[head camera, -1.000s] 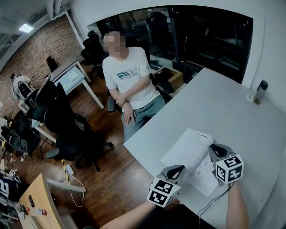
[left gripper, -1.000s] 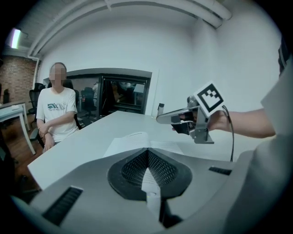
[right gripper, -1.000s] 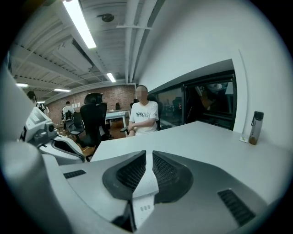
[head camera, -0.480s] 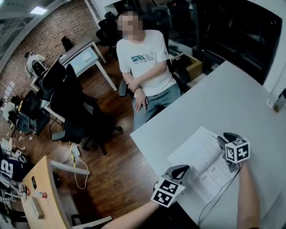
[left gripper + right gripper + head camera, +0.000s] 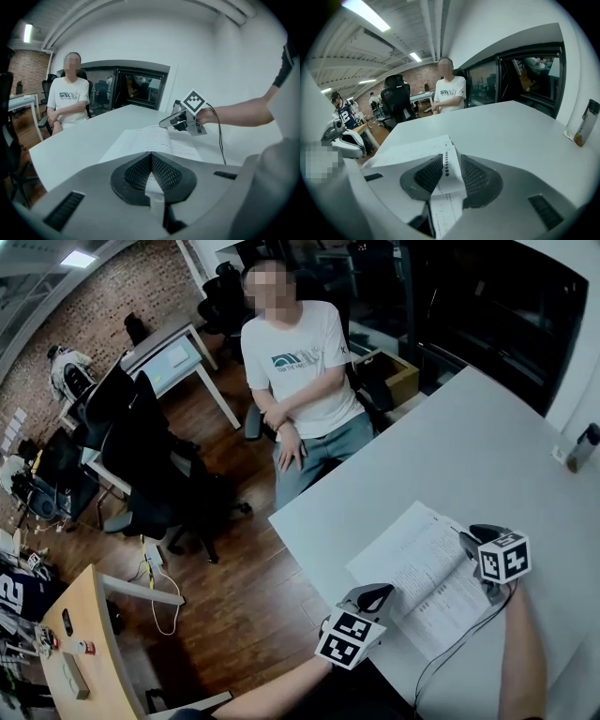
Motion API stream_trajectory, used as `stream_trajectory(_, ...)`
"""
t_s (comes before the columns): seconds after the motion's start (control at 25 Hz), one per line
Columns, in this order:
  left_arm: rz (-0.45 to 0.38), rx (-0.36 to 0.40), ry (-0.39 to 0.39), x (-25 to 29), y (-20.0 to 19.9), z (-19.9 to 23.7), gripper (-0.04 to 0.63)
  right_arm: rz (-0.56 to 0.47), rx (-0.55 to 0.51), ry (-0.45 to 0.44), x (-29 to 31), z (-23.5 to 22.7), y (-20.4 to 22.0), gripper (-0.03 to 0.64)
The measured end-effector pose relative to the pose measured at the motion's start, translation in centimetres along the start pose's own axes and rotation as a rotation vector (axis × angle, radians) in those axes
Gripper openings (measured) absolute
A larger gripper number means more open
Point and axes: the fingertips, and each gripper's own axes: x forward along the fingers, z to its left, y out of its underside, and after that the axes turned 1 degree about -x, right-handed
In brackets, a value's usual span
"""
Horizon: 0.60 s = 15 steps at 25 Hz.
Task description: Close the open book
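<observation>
Book (image 5: 420, 563) lies open and flat on the white counter (image 5: 469, 442), on the part nearest to the person who holds the tools and close to the counter's edge. It is thin, with two white pages full of small dark print and a soft fold down the middle. In the right gripper view one page carries a column of black dots along its edge. The left hand-held gripper (image 5: 374, 594) is at the near corner of the book, just beside the page, and it is clenched: in its own view the two meshed pads (image 5: 140, 171) meet tip to tip. The right hand-held gripper (image 5: 480, 538) is at the opposite side of the book. It is released, its jaws have just been opening, and the dotted edge of the page shows in the gap between the pads (image 5: 427, 174), which do not press on it. The print is too small to read in every view. The near corner of the book is covered by the right hand-held gripper in the head view, and a bottle (image 5: 583, 444) at the far edge of the counter is partly cut off there.
</observation>
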Motion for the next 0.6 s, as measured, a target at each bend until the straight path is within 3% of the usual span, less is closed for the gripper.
stream_trajectory(0.4,0.017,0.041,0.108,0.9,0.6,-3.8,0.005,0.006,0.046,0.112,-6.7,-1.9,4.7,0.083)
stream_trajectory(0.6,-0.001,0.054,0.156,0.3,0.3,-6.2,0.005,-0.061,0.046,0.16,-9.8,-2.7,2.3,0.083)
